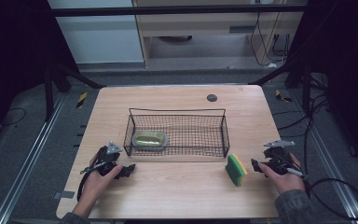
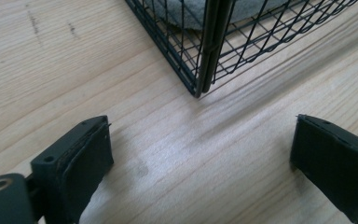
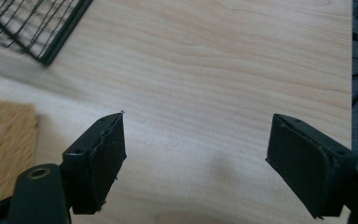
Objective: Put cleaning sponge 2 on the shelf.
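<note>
— Any lettering legible?
— None can be read; a wire basket (image 1: 177, 133) sits mid-table (image 1: 177, 191), a grey dish (image 1: 150, 139) at its left end, long axis along the basket.
— The hands?
— Left gripper (image 1: 129, 169) rests before the basket's left corner, jaws apart, empty; right gripper (image 1: 255, 165) beyond a green-yellow sponge (image 1: 236, 170) off the basket's right corner, jaws apart.

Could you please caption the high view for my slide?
Open grippers flank a wire basket holding a dish; sponge outside.
</note>
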The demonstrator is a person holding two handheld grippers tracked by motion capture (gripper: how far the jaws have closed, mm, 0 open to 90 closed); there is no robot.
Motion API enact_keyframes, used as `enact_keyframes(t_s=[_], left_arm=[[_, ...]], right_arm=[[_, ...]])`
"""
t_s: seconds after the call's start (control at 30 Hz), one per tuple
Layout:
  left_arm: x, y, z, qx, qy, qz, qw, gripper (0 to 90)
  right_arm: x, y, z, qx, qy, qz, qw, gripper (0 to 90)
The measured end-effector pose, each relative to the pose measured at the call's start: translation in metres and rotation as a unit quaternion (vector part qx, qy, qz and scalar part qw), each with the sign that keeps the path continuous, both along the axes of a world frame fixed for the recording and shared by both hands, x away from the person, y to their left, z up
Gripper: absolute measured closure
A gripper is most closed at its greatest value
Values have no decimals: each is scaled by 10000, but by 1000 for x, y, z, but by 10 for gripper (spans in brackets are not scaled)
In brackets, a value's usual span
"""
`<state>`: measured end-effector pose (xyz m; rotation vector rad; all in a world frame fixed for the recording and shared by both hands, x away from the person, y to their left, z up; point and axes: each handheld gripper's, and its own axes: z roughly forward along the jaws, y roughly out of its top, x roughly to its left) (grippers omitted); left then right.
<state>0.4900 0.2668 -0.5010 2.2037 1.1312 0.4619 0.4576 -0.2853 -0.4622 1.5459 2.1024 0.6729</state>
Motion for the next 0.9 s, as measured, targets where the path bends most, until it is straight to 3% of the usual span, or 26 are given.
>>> enact_keyframes(t_s=[0.37, 0.6, 0.9], left_arm=[[1, 9, -8, -242, -275, 42, 9993, 0], [1, 9, -8, -253, -267, 49, 9993, 0], [1, 9, -8, -250, -266, 47, 9993, 0]], right_arm=[[-32, -7, 20, -11, 193, 85, 9998, 175], [-50, 13, 29, -66, 293, 414, 9987, 164], [-53, 36, 41, -118, 430, 720, 9964, 135]])
